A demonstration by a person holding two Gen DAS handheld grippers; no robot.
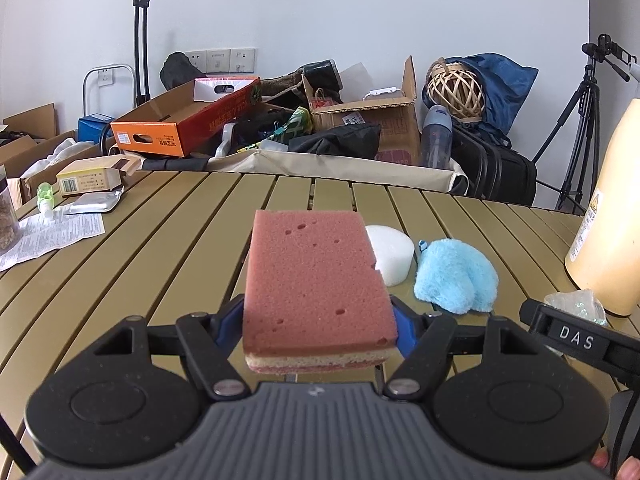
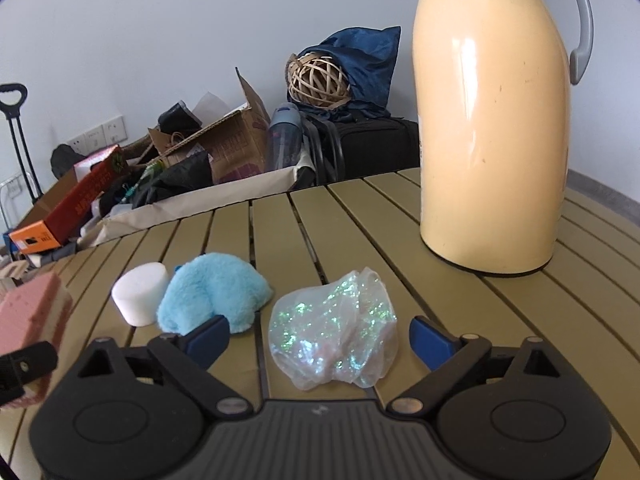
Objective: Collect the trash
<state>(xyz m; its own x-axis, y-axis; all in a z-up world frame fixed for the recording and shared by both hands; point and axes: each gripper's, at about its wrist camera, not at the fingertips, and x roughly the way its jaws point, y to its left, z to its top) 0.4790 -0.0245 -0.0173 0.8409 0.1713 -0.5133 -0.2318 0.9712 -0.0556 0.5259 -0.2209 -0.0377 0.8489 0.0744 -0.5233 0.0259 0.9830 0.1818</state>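
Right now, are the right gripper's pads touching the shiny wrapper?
Apart. The right wrist view shows the right gripper open around the shiny wrapper, with table visible between each blue pad and the wrapper.

A crumpled iridescent plastic wrap (image 2: 334,330) lies on the slatted table (image 2: 400,216) near its right edge; a pink sponge (image 1: 316,284) is clamped above the tabletop

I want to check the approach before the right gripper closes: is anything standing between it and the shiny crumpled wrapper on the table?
Nothing visible does. The shiny crumpled wrapper lies directly in front of the right gripper, partly between its open fingers. The blue fluffy cloth sits just outside the left-hand finger, and the cream thermos stands farther back.
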